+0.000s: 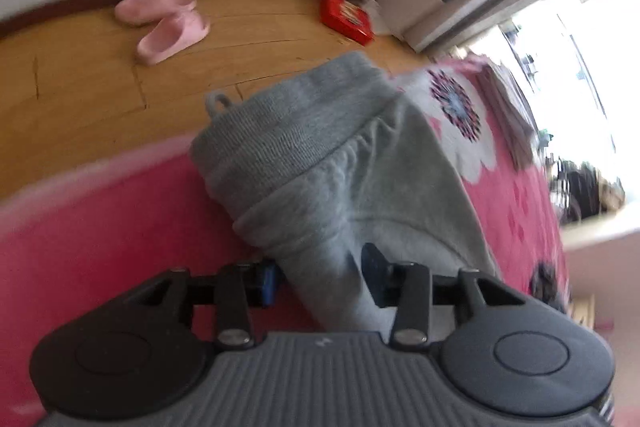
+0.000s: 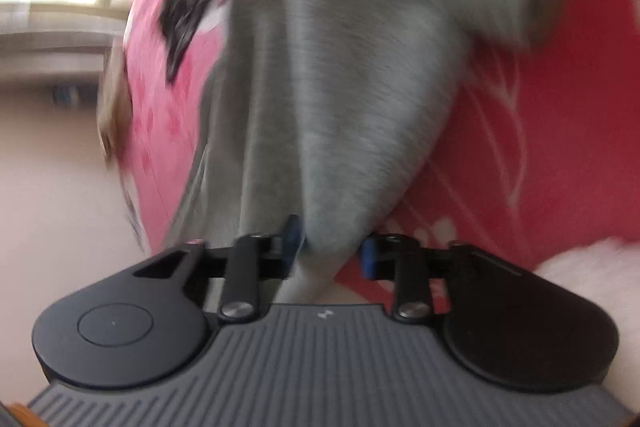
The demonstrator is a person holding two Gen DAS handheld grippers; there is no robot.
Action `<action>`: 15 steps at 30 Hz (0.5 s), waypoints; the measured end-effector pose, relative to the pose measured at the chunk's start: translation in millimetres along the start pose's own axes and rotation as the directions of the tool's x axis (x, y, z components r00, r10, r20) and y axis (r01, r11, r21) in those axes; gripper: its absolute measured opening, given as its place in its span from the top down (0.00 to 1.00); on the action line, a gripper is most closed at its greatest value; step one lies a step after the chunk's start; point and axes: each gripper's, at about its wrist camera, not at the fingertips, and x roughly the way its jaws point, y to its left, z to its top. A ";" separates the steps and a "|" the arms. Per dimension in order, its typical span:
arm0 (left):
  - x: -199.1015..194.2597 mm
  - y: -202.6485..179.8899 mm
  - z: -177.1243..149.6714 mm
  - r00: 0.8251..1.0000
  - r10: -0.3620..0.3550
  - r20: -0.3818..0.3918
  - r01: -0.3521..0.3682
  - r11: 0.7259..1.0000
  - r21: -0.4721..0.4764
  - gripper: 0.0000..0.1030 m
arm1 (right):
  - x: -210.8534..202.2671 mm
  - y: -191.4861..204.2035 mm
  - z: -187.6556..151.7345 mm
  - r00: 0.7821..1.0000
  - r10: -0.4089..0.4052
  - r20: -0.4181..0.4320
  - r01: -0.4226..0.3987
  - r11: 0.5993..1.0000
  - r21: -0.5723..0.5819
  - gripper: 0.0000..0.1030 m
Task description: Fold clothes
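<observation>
1. Right up against the lens, the left gripper (image 1: 320, 277) has grey cloth bunched between its part-open blue pads. Whether they press or only bracket the fabric, I cannot tell. The right gripper (image 2: 330, 247) is the same story: jaws partly apart, a tapered fold of cloth running between them, grip unclear through the blur.
2. Biggest thing out there is the bedspread (image 1: 100, 219), a red-pink floral cover that gives a broad, soft surface for folding.
3. On it lie the grey sweatpants (image 1: 332, 163), soft fleecy knit with a ribbed waistband and a small hanging loop at the far end. They drape from both grippers, likely lifted to fold over.
4. Beyond the bed is a wooden floor (image 1: 80, 75), with pink slippers (image 1: 164, 23) and a red box (image 1: 346, 17) near the wall.
</observation>
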 end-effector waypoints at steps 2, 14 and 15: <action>-15.7 -3.6 1.9 0.999 0.027 -0.019 -0.026 0.996 0.081 0.52 | -22.3 23.2 -2.4 0.997 -0.075 -0.018 0.071 0.988 -0.140 0.51; -8.8 -96.6 35.9 0.980 0.050 0.195 -0.176 0.682 0.710 0.34 | 89.6 279.7 -88.1 0.979 0.069 -0.192 -0.204 0.309 -0.929 0.43; 4.7 -106.9 34.3 0.982 0.054 0.183 -0.177 0.618 0.766 0.34 | 113.1 295.4 -99.1 0.974 0.062 -0.217 -0.226 0.235 -0.945 0.43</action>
